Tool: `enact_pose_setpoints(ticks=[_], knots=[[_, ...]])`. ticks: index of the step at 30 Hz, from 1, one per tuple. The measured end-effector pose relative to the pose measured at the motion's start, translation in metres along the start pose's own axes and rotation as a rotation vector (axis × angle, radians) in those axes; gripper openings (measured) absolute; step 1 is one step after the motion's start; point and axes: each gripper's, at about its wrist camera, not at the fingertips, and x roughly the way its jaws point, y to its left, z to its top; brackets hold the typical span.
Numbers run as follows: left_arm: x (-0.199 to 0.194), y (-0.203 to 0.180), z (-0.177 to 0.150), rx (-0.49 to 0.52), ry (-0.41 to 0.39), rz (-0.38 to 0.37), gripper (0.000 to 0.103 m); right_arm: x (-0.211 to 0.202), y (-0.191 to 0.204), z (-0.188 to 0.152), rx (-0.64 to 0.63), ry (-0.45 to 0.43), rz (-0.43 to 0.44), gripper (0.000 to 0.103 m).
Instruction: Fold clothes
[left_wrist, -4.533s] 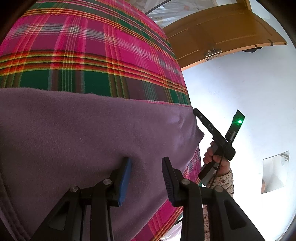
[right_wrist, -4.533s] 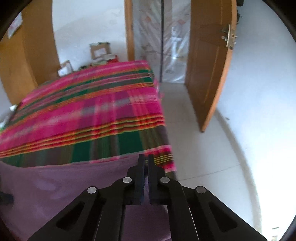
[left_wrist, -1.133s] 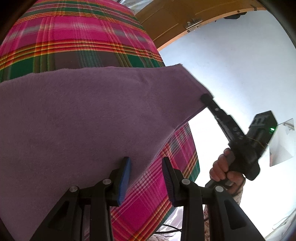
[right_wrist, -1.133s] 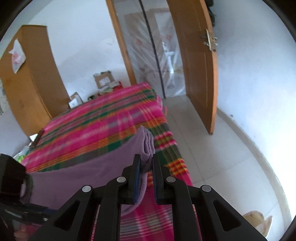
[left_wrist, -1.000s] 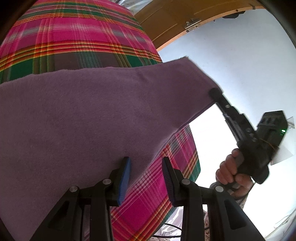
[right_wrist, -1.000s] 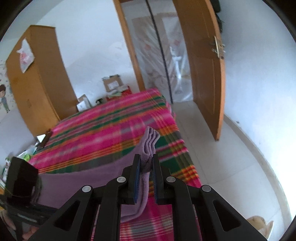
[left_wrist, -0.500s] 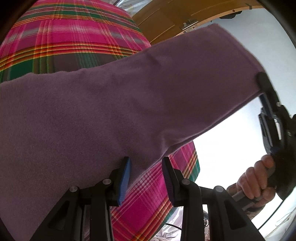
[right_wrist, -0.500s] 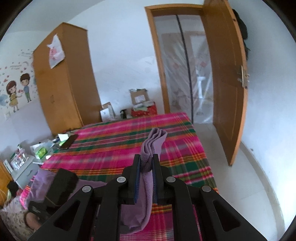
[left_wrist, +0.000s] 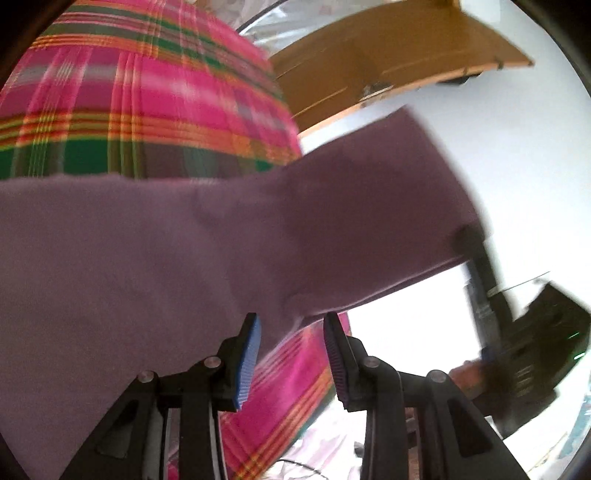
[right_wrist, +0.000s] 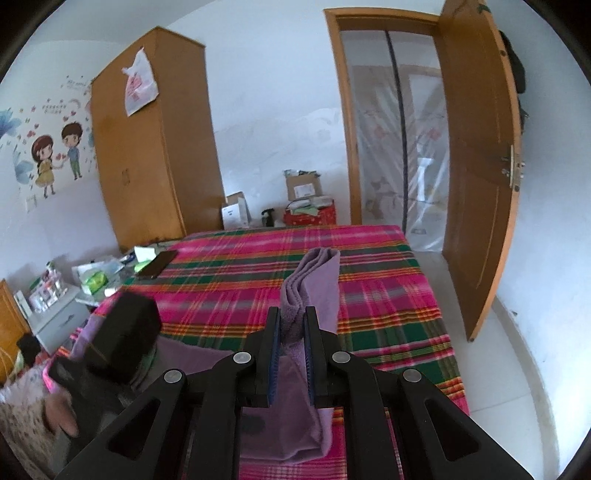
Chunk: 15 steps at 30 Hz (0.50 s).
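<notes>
- I am holding the purple garment (right_wrist: 317, 284) up over the bed (right_wrist: 388, 306), and most of it is lying spread on the plaid bedspread (left_wrist: 122, 92).
- My right gripper (right_wrist: 291, 354) is clamping a bunched edge of the garment between its pads, and the cloth is standing up past the fingertips and hanging down beneath them toward the bed.
- My left gripper (left_wrist: 291, 354) is hovering with its blue pads wide apart at the garment's near edge, pinching nothing.
- In the left wrist view the lifted flap is reaching away from the bed toward the white wall, blurred.
- Beyond the bed's far end, cardboard boxes (right_wrist: 303, 188) are sitting against the wall, between the wardrobe (right_wrist: 147, 147) and the open door (right_wrist: 476, 166).
</notes>
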Motion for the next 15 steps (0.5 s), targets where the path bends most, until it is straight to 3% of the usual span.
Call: enact_pose_setpoints(ticks=[7, 15], knots=[[-0.029, 0.002, 0.015, -0.081, -0.119, -0.134, 0.037, 0.008, 0.017, -0.007, -0.028, 0.021, 0.039, 0.012], [-0.069, 0.018, 0.023, -0.091, -0.190, -0.153, 0.039, 0.024, 0.044, -0.020, -0.066, 0.065, 0.096, 0.012]])
